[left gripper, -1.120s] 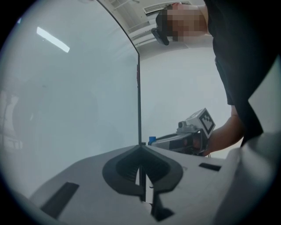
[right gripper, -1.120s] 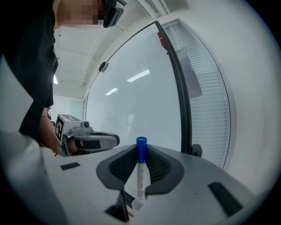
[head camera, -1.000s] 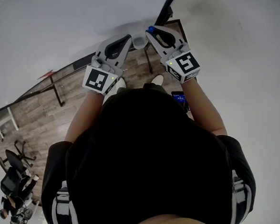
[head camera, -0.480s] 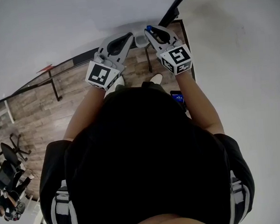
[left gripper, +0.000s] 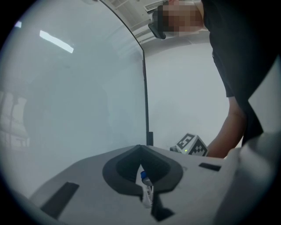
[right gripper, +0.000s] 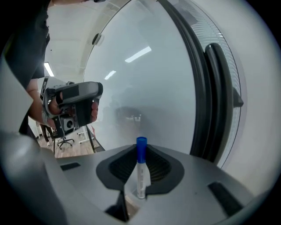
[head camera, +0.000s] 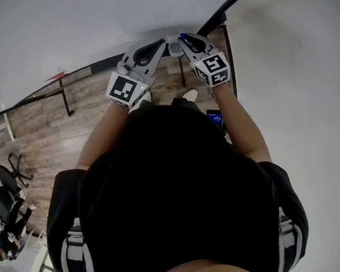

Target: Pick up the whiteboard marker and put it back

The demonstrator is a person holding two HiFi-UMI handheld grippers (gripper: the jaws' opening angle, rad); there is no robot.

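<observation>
In the right gripper view a whiteboard marker [right gripper: 141, 171], white body and blue cap, stands upright between the pads of my right gripper [right gripper: 140, 186], which is shut on it. From the head view the blue cap [head camera: 182, 37] pokes out at the right gripper [head camera: 181, 41], close to the whiteboard [head camera: 64, 29]. My left gripper [head camera: 165, 44] is held beside it, tips nearly meeting. In the left gripper view a second short white marker [left gripper: 146, 191] with a blue end sits in the slot of the shut left gripper [left gripper: 142, 176].
The glossy whiteboard [right gripper: 145, 79] fills the space ahead, with its black frame edge [right gripper: 215, 96] on the right. Below me are a wooden floor [head camera: 41, 124], the board's stand leg [head camera: 66, 102], an office chair [head camera: 6, 202] and a small blue-lit screen [head camera: 215, 119].
Both grippers have moved slightly farther out toward the whiteboard. The right gripper has turned a little, and the blue-capped marker stays held in it.
</observation>
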